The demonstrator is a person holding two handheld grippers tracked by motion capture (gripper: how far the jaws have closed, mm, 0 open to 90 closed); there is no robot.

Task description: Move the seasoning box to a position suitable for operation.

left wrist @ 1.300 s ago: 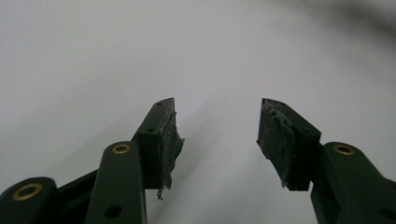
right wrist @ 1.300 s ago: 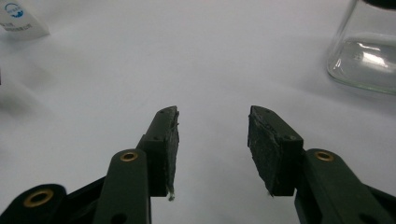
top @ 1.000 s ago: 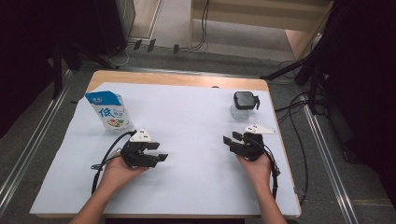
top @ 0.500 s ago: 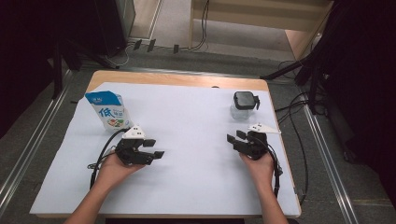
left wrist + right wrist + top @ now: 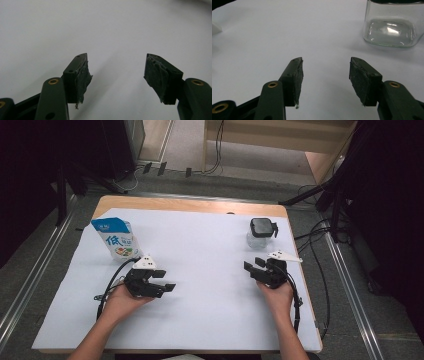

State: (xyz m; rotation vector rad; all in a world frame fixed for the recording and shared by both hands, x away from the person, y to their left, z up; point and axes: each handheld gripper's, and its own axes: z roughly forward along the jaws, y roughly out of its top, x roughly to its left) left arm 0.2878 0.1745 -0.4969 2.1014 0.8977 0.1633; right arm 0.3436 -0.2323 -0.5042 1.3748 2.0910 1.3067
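Note:
My left gripper [image 5: 165, 280] lies low over the white sheet at the front left, jaws pointing right. In the left gripper view its jaws [image 5: 116, 65] stand open over bare white surface; they have just been opening, with nothing between them. My right gripper [image 5: 253, 264] is at the front right, pointing left and away. Its jaws [image 5: 325, 67] are open too and have just been opening, also with nothing between them. A clear glass jar [image 5: 261, 232] with a black lid stands just beyond the right gripper, at the upper right of its view [image 5: 390, 27]. A blue and white pouch [image 5: 116, 237] stands behind the left gripper.
A white sheet [image 5: 210, 250] covers most of the wooden table [image 5: 190, 206]. Black cables [image 5: 299, 305] trail from the right gripper along the table's right edge, and another cable [image 5: 111, 282] loops beside the left hand. Metal rails run along both sides on the floor.
The two hands have drifted slightly apart, the left one leftwards and the right one rightwards. The jar and the pouch have not moved.

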